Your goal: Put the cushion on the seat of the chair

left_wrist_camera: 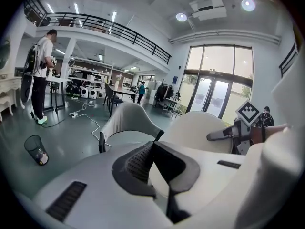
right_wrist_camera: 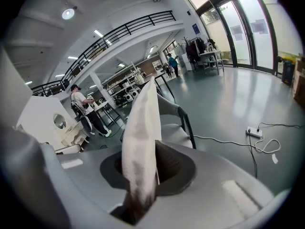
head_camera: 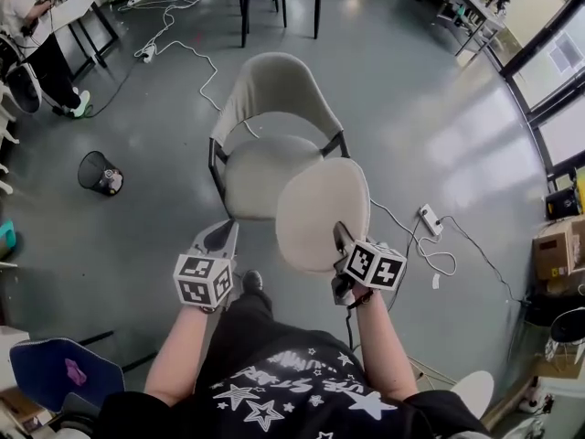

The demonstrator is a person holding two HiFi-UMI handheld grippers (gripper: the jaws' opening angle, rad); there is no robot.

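A beige armchair [head_camera: 258,167] stands on the grey floor just ahead of me, its seat bare and its curved back [head_camera: 274,85] on the far side. My right gripper [head_camera: 341,233] is shut on the near edge of a round beige cushion [head_camera: 322,210], which hangs tilted over the seat's front right corner. In the right gripper view the cushion [right_wrist_camera: 142,137] stands edge-on between the jaws, with the chair [right_wrist_camera: 174,120] behind it. My left gripper [head_camera: 228,228] is at the seat's front left, shut with nothing in it. From the left gripper [left_wrist_camera: 152,144] I see the chair [left_wrist_camera: 125,123] and the cushion [left_wrist_camera: 193,130].
A black waste bin [head_camera: 99,173] stands left of the chair. A power strip [head_camera: 430,219] with white cable lies to the right, another cable [head_camera: 187,46] behind. A person [head_camera: 32,39] sits at a desk far left. Cardboard boxes [head_camera: 558,247] are at the right and a blue chair [head_camera: 64,373] near left.
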